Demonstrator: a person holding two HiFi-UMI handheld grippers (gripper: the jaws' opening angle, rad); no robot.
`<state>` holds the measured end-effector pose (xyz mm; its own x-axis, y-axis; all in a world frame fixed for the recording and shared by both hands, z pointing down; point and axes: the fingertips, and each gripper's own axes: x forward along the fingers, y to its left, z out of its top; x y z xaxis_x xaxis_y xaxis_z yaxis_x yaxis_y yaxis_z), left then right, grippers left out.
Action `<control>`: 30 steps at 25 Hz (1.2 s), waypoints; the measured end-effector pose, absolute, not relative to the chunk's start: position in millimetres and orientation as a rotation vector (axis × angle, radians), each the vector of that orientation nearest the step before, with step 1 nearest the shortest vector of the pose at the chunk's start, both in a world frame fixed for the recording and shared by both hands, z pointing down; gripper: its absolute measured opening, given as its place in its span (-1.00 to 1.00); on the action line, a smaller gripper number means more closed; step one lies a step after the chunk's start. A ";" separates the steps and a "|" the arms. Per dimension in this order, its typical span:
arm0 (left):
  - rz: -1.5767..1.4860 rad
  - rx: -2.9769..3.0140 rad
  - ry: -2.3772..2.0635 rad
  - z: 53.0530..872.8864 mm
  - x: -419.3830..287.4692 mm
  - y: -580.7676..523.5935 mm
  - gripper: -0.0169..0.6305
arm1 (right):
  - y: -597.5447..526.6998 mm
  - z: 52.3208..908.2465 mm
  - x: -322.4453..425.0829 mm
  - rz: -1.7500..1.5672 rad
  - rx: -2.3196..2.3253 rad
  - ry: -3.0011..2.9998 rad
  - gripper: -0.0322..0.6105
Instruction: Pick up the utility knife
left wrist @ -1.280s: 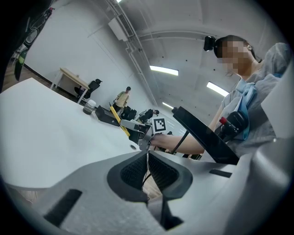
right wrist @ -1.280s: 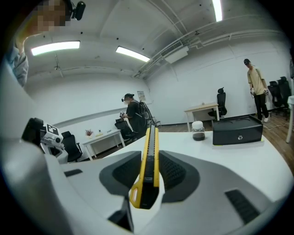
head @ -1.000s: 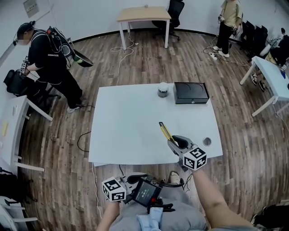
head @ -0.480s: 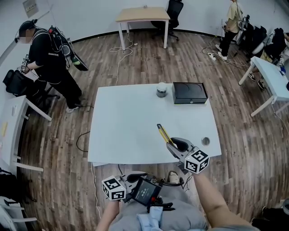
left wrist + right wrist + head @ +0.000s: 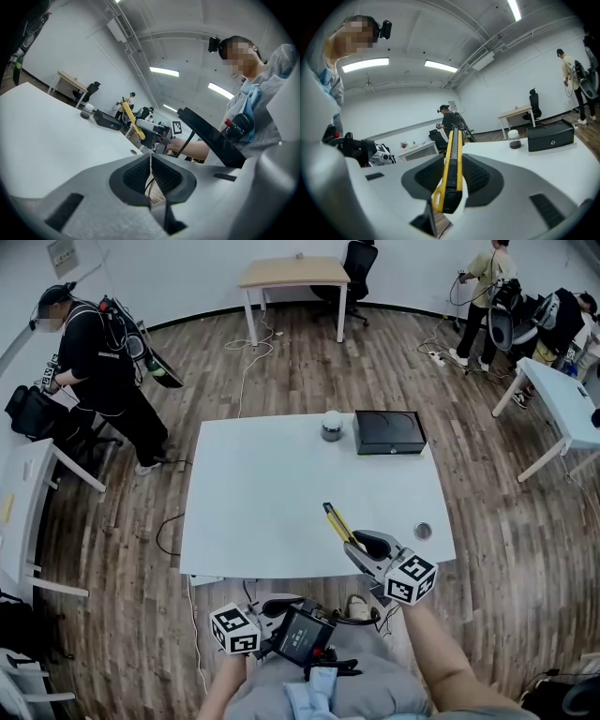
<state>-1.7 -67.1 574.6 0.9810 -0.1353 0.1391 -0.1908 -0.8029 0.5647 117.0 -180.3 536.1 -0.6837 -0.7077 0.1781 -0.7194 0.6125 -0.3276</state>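
The utility knife (image 5: pixel 337 522), yellow with a black slider, is clamped between the pads of my right gripper (image 5: pixel 354 544) and held above the near right part of the white table (image 5: pixel 262 502). In the right gripper view the knife (image 5: pixel 454 145) stands on edge in the jaws of this gripper (image 5: pixel 453 176) and points away, tilted up. My left gripper (image 5: pixel 265 613) hangs low by the person's lap, below the table's near edge. Its pads (image 5: pixel 151 161) meet with nothing between them. From there the knife (image 5: pixel 131 119) shows to the right in the other gripper.
A black box (image 5: pixel 389 431) and a small jar (image 5: pixel 331 426) stand at the table's far edge. A small round item (image 5: pixel 423 532) lies near the right edge. A person (image 5: pixel 98 352) stands at the left, others at the far right, and a wooden table (image 5: pixel 296 273) behind.
My right gripper has risen a little with the knife held in it. The left gripper has stayed where it was.
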 end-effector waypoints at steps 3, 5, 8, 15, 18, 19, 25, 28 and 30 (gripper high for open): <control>0.123 2.515 -0.226 574.5 -0.6 -65.2 -0.89 | -175.6 534.8 117.4 0.599 1.235 -2.798 -0.49; 0.123 2.517 -0.224 574.1 0.0 -64.7 -0.89 | -172.8 533.1 116.7 0.611 1.229 -2.806 -0.49; 0.122 2.517 -0.226 572.8 0.4 -63.3 -0.89 | -166.0 530.1 113.7 0.623 1.204 -2.824 -0.49; 0.121 2.519 -0.225 572.2 1.1 -62.6 -0.89 | -156.2 526.7 104.8 0.625 1.139 -2.854 -0.49; 0.125 2.517 -0.223 573.7 1.7 -63.3 -0.89 | -157.1 526.3 103.6 0.624 1.126 -2.861 -0.49; 0.127 2.517 -0.223 574.1 1.6 -63.4 -0.89 | -157.3 525.7 103.0 0.623 1.122 -2.864 -0.49; 0.133 2.516 -0.217 572.7 3.3 -65.1 -0.89 | -162.5 520.1 102.6 0.628 1.118 -2.878 -0.49; 0.135 2.513 -0.216 573.7 3.0 -66.1 -0.89 | -166.8 521.3 103.2 0.635 1.125 -2.875 -0.49; 0.136 2.513 -0.217 575.0 1.9 -65.3 -0.89 | -168.6 523.1 103.5 0.637 1.127 -2.871 -0.49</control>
